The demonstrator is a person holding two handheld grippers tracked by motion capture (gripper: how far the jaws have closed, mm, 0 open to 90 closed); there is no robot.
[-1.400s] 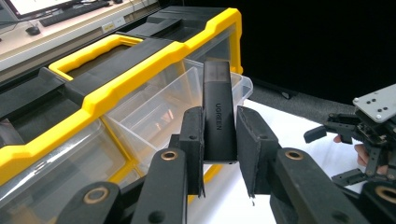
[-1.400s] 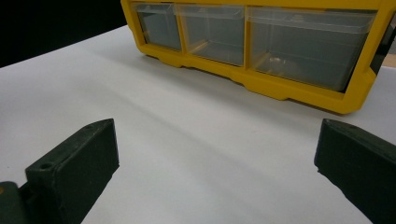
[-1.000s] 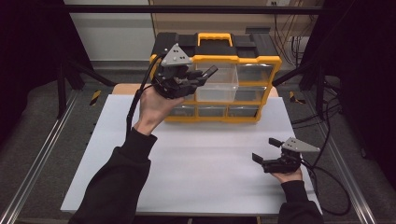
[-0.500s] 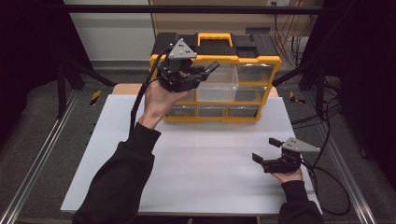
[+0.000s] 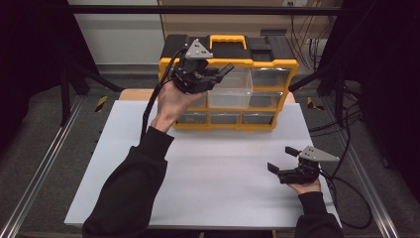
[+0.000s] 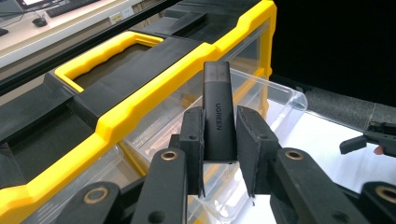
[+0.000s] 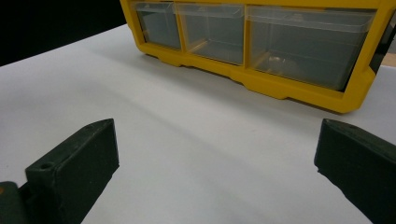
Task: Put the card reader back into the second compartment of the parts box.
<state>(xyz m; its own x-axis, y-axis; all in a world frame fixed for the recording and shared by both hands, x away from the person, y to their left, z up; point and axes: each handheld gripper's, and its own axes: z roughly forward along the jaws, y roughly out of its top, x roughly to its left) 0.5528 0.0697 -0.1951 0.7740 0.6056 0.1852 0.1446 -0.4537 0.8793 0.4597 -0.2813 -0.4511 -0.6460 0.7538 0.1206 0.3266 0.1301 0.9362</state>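
Adapter, a slim black stick lettered UGREEN along its face, stands upright between the two pads of the left gripper, which press on its lower half so that the upper end rises free above them; beneath and beyond it lies the pulled-out clear drawer, its rim just behind the adapter's tip in the left gripper view. From the high view the left gripper is held in front of the upper row of the yellow and black organiser, over that projecting drawer; the organiser stands at the far edge of the white table top, its yellow carrying handle on top. Right gripper rests low near the table's near right corner, well apart from the organiser; its jaws stand wide apart with only bare table between them, and the lower row of closed clear drawers faces it.
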